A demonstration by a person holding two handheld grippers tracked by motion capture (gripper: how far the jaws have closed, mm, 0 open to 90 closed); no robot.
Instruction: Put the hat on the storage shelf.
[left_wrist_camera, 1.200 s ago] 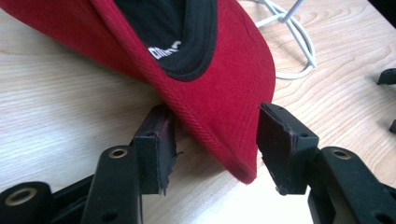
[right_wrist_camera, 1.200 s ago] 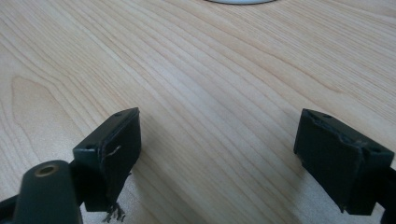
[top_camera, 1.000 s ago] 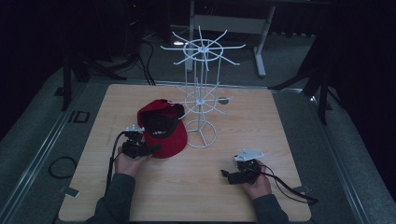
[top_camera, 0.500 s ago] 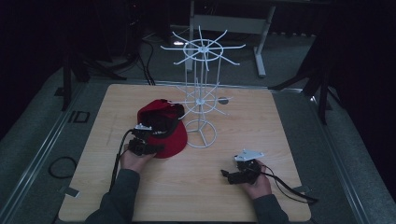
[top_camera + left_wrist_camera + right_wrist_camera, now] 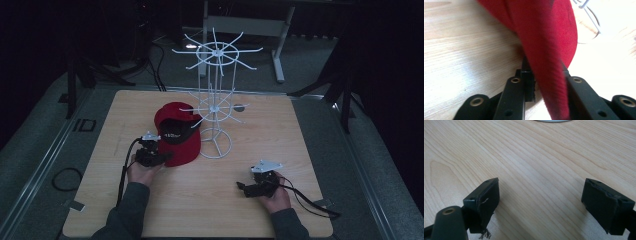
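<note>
A red cap (image 5: 177, 132) lies on the wooden table (image 5: 200, 205), its crown beside the foot of a white wire rack (image 5: 215, 100). My left gripper (image 5: 167, 157) is at the cap's near edge. In the left gripper view its black jaws have just been closing, and the gripper (image 5: 546, 75) now pinches the brim of the red cap (image 5: 549, 37) between its pads. My right gripper (image 5: 241, 188) rests low on the table at the front right, apart from the cap. It (image 5: 541, 192) stands open with only bare wood between the pads.
The wire rack has radiating hooks at the top and a round base ring (image 5: 216, 145) near the table's middle; that base (image 5: 551, 120) also edges the top of the right gripper view. Cables trail from both grippers. Dark floor surrounds the table.
The left gripper's jaws have drawn together onto the cap's brim, with the hand shifting slightly. The right hand has kept still.
</note>
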